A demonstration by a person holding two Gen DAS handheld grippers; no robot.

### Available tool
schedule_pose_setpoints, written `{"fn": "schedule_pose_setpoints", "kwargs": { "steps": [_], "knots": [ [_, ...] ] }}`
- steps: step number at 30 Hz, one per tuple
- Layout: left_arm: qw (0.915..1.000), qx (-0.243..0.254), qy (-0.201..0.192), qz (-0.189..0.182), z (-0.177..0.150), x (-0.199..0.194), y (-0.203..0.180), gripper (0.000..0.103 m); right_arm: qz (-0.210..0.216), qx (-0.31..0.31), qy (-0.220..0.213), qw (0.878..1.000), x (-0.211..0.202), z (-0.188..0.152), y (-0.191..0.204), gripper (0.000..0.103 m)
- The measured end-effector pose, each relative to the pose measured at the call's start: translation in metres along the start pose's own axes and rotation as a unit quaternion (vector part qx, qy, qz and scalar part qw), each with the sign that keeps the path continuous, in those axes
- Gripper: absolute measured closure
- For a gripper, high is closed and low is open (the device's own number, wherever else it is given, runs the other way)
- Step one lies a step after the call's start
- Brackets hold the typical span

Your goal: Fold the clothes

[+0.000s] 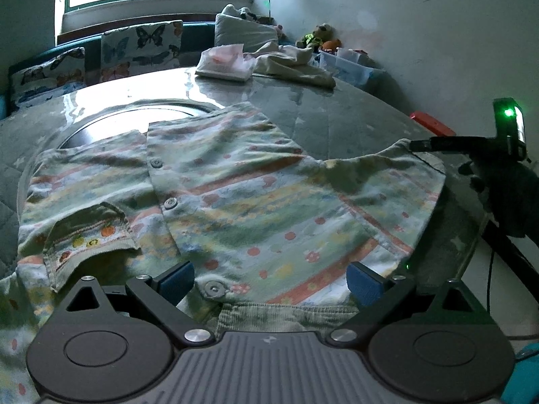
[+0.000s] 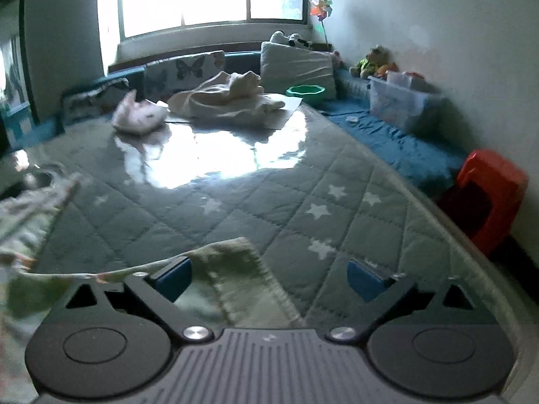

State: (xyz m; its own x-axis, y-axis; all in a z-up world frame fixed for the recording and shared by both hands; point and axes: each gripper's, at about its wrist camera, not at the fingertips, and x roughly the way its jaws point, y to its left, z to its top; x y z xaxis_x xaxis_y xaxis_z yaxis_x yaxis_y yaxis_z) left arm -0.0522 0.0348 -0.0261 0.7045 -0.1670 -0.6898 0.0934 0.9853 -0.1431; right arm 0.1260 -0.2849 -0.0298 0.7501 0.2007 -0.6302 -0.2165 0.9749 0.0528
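A small pastel-striped button shirt [image 1: 235, 202] lies spread front-up on the grey quilted, star-printed table cover [image 2: 303, 202]. Its corduroy collar [image 1: 286, 316] is nearest to me, and a little pocket [image 1: 91, 235] sits at the left. My left gripper [image 1: 271, 282] hangs over the collar end with its blue pads [image 1: 177, 282] wide apart, so it is open. The shirt's right sleeve reaches out to my right gripper [image 2: 269, 281]. That gripper is open too, and the sleeve cuff [image 2: 232, 269] lies loose between its jaws, close to the left pad [image 2: 175, 281]. The right wrist view is blurred.
A folded pink-and-white garment [image 1: 224, 64] and a cream heap of clothes [image 2: 222, 101] lie at the table's far side. A green bowl [image 2: 306, 92], a clear plastic box [image 2: 395, 102] and cushions sit on the blue bench behind. A red stool [image 2: 488, 198] stands at the right.
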Motion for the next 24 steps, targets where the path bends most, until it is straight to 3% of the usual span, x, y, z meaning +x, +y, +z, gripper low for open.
{"fn": "schedule_pose_setpoints", "kwargs": {
  "steps": [9,11,15,17,22,24],
  "knots": [
    [1.0,0.004,-0.007,0.0,0.003,-0.002,-0.005,0.004,0.017,0.042,0.014,0.999,-0.021,-0.019,-0.015,0.025],
    [1.0,0.003,-0.008,0.002,0.003,-0.003,-0.005,0.004,0.022,0.048,0.013,0.999,-0.023,-0.019,-0.014,0.037],
    [0.9999,0.001,-0.01,0.006,0.003,-0.004,-0.005,0.004,0.022,0.044,0.011,0.999,-0.025,-0.02,-0.009,0.048],
    [0.9999,0.0,-0.012,0.007,0.003,-0.006,-0.005,0.004,0.02,0.044,0.01,0.999,-0.025,-0.02,-0.008,0.062],
    [0.9998,-0.001,-0.014,0.01,0.002,-0.008,-0.005,0.003,0.036,0.07,0.01,0.997,-0.028,-0.018,-0.013,0.081],
    [0.9998,-0.003,-0.014,0.012,0.001,-0.009,-0.004,0.003,0.05,0.077,0.004,0.996,-0.033,-0.016,-0.011,0.083]
  ]
}}
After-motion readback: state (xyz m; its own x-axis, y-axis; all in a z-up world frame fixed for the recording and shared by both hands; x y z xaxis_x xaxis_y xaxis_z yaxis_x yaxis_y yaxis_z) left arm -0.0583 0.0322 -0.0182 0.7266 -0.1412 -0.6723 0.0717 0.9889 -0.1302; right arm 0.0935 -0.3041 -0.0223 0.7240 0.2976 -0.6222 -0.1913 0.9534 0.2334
